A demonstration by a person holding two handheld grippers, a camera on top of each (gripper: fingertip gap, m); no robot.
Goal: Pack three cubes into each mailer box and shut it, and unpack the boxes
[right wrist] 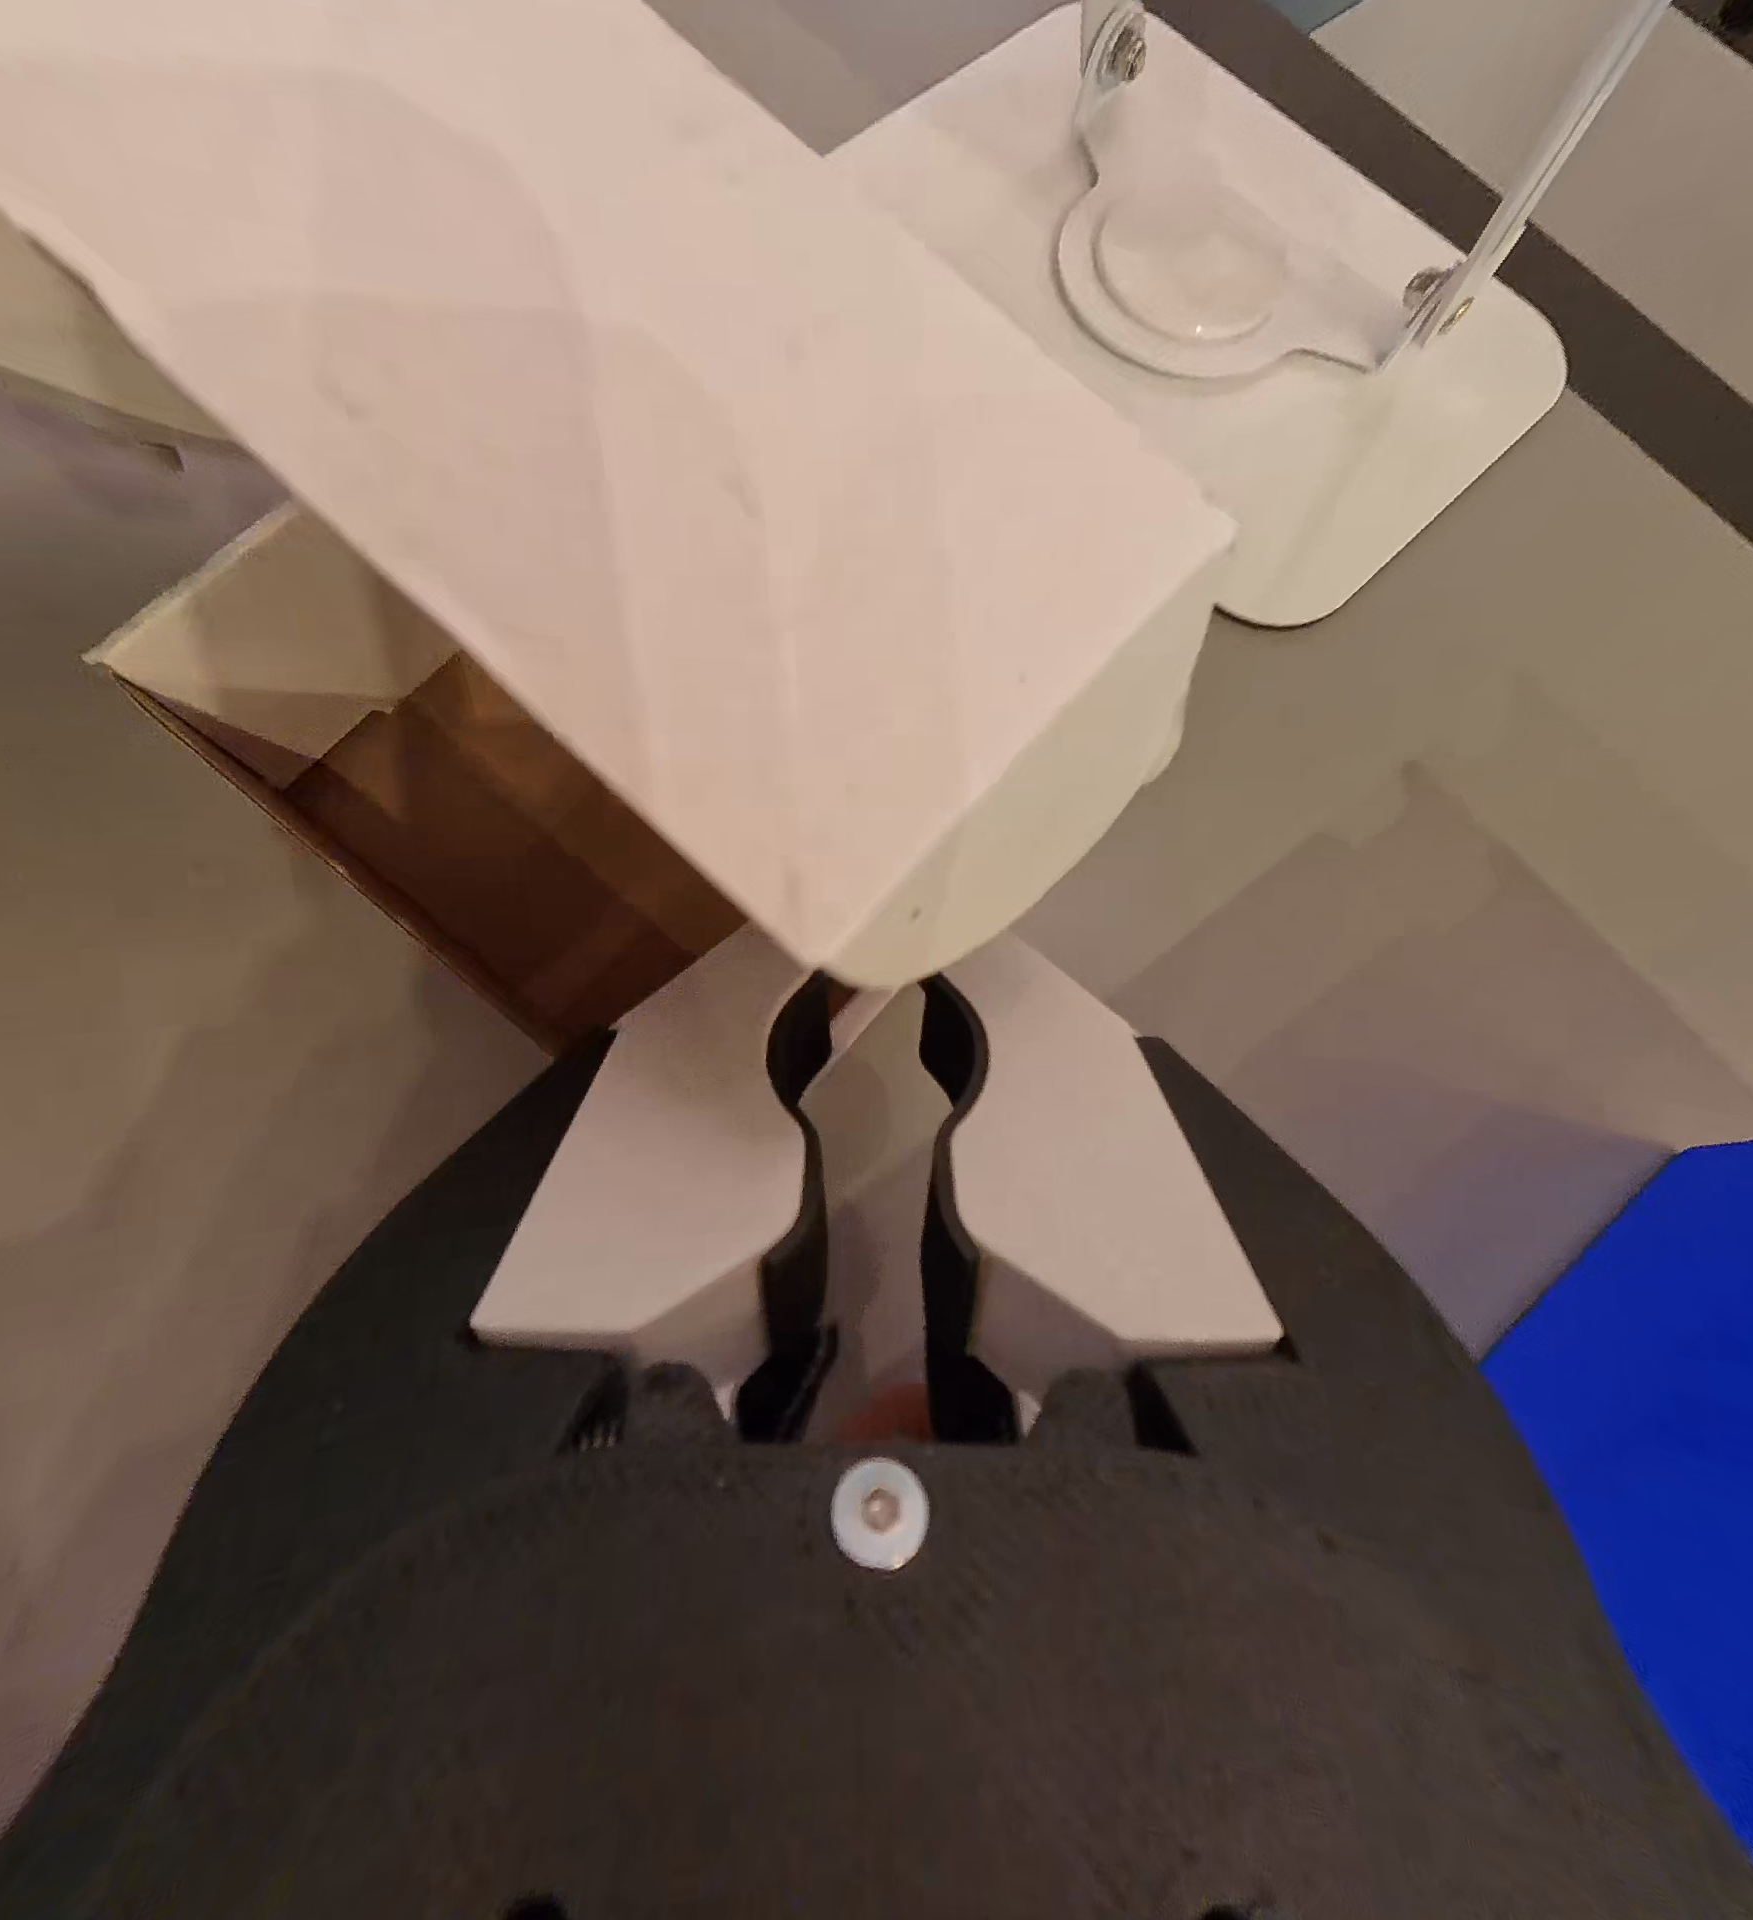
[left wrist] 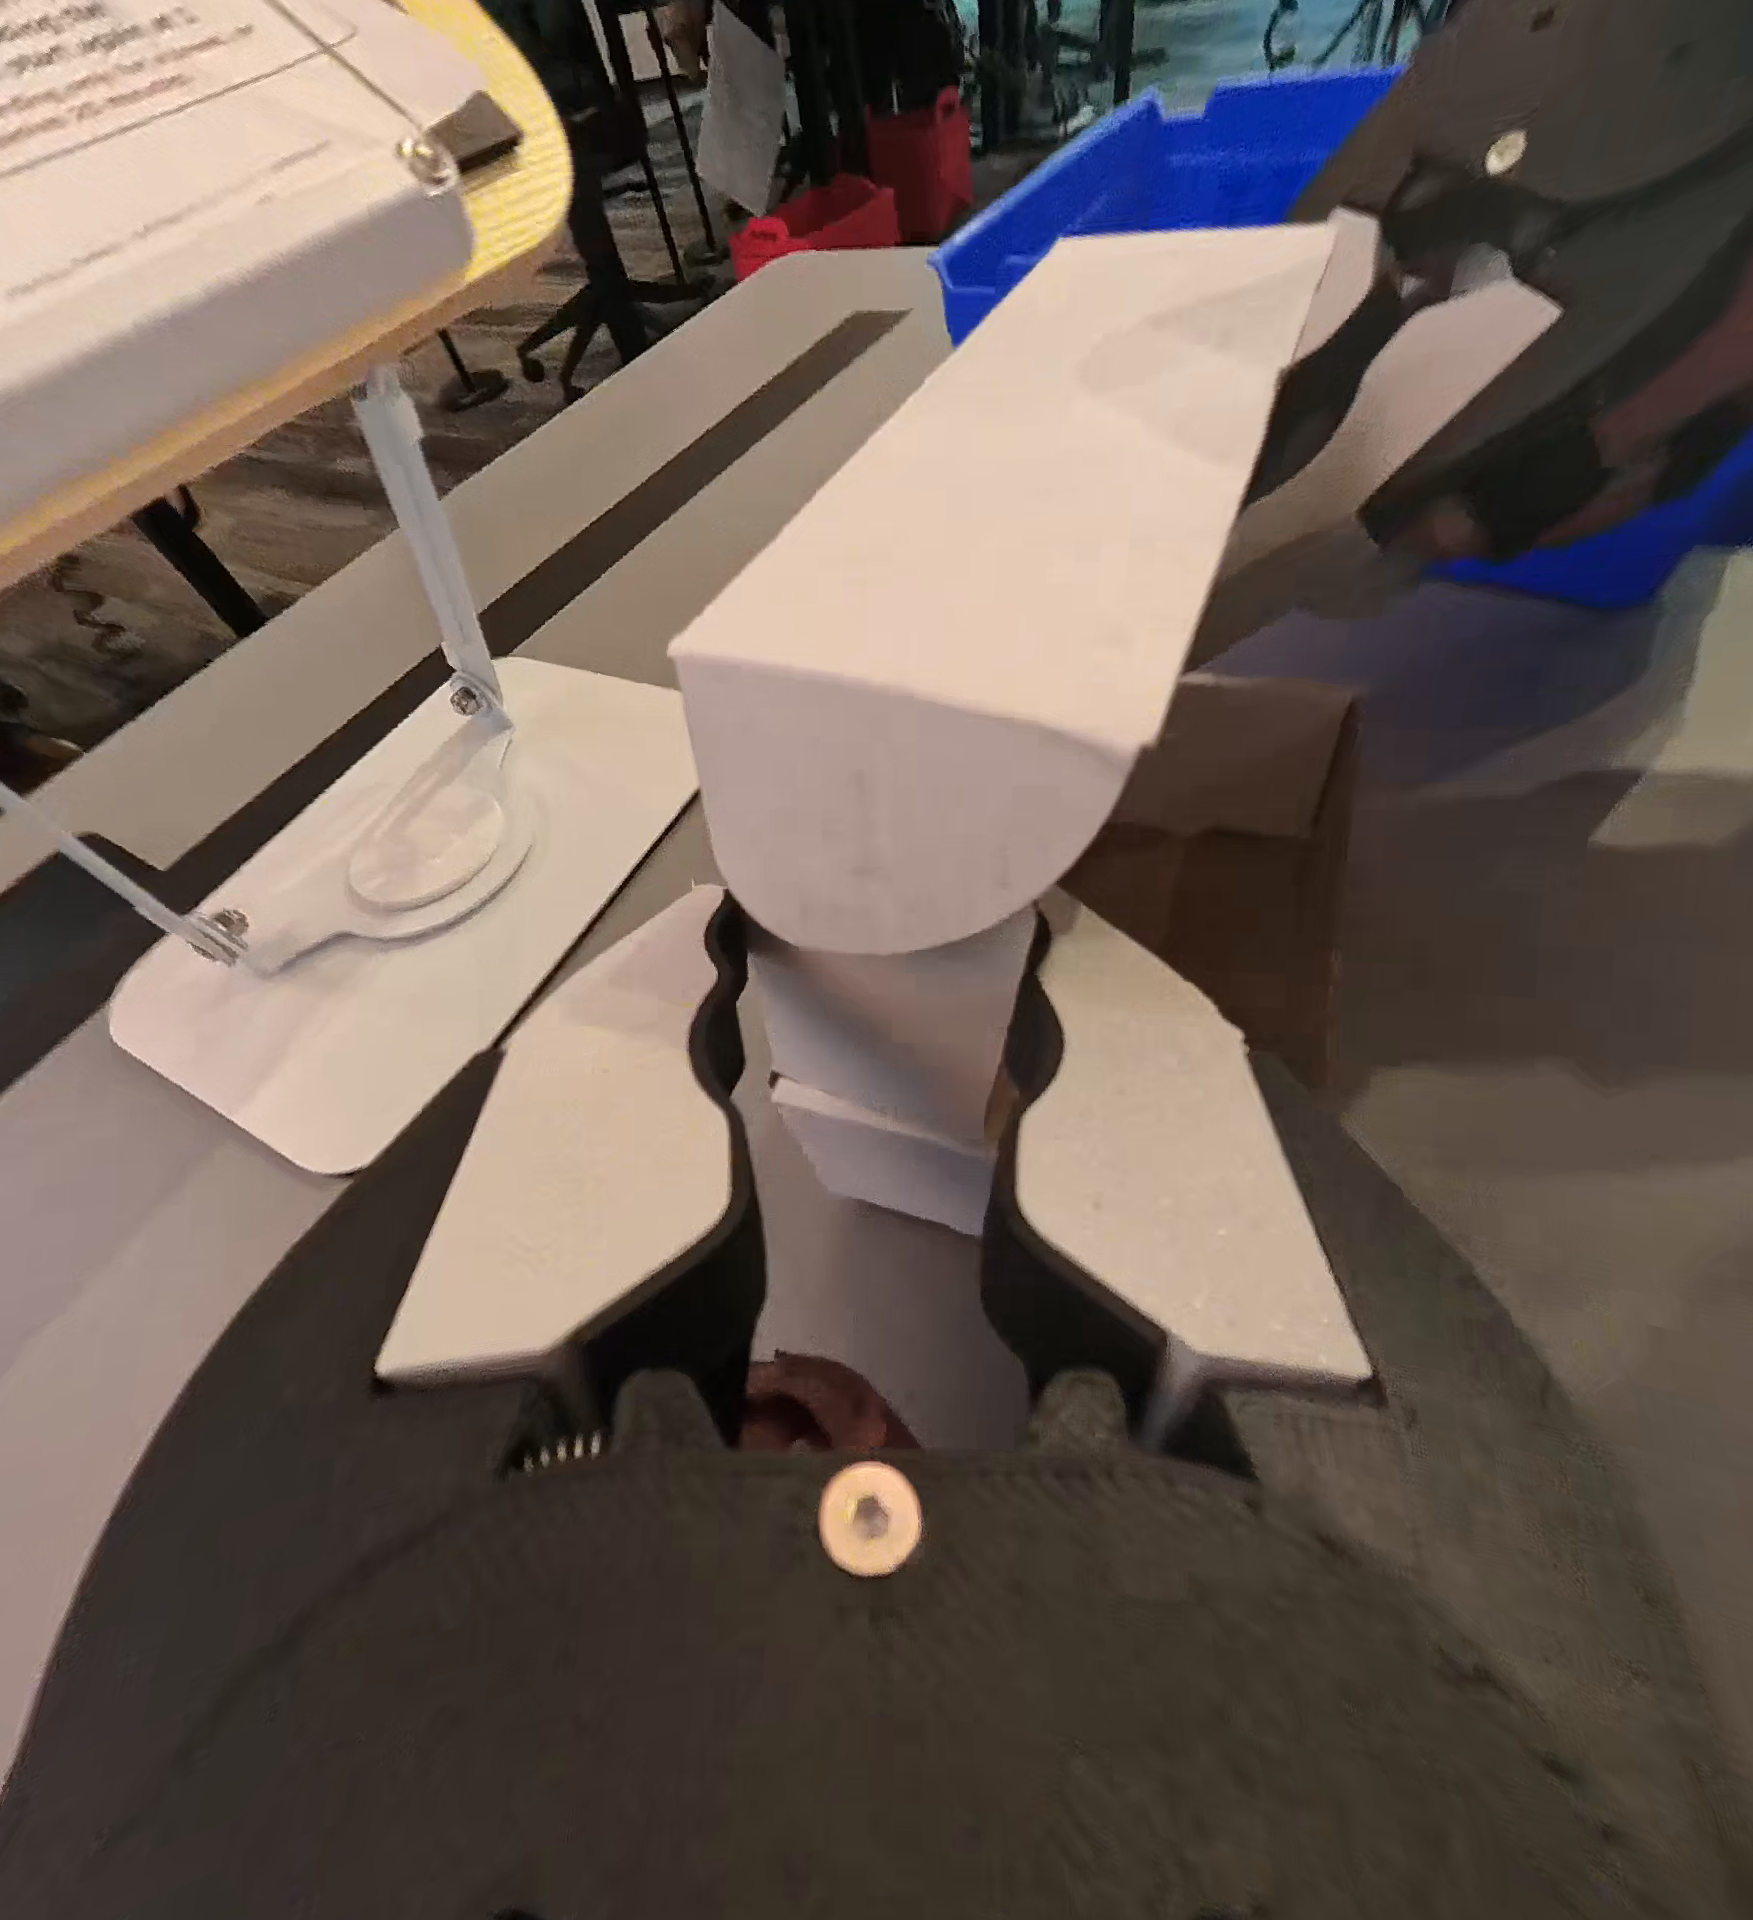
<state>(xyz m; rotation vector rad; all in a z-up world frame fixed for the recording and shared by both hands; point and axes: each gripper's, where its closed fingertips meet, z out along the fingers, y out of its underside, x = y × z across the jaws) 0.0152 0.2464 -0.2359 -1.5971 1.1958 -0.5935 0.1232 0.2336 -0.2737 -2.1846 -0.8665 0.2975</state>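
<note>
A white mailer box with a brown inside (left wrist: pixel 1225 831) stands on the grey table, its lid (left wrist: pixel 1007 499) raised and tilted. My left gripper (left wrist: pixel 877 997) is shut on a white side flap (left wrist: pixel 882 1049) at the lid's near end, under the rounded ear (left wrist: pixel 903 831). The right gripper (left wrist: pixel 1339 312) shows at the lid's far end, with a person's hand (left wrist: pixel 1537 488) behind it. In the right wrist view the lid (right wrist: pixel 643 468) hangs over the open brown inside (right wrist: pixel 498 821). My right gripper (right wrist: pixel 872 1023) is nearly shut on a thin white flap at the lid's corner. No cubes show.
A blue bin (left wrist: pixel 1163 177) stands behind the box and shows at my right (right wrist: pixel 1682 1455). A white stand base with a clear bracket (left wrist: pixel 384 935) (right wrist: pixel 1319 416) sits beside the box; its board with paper (left wrist: pixel 124 208) overhangs at the left. The table (left wrist: pixel 1578 1039) has a dark strip.
</note>
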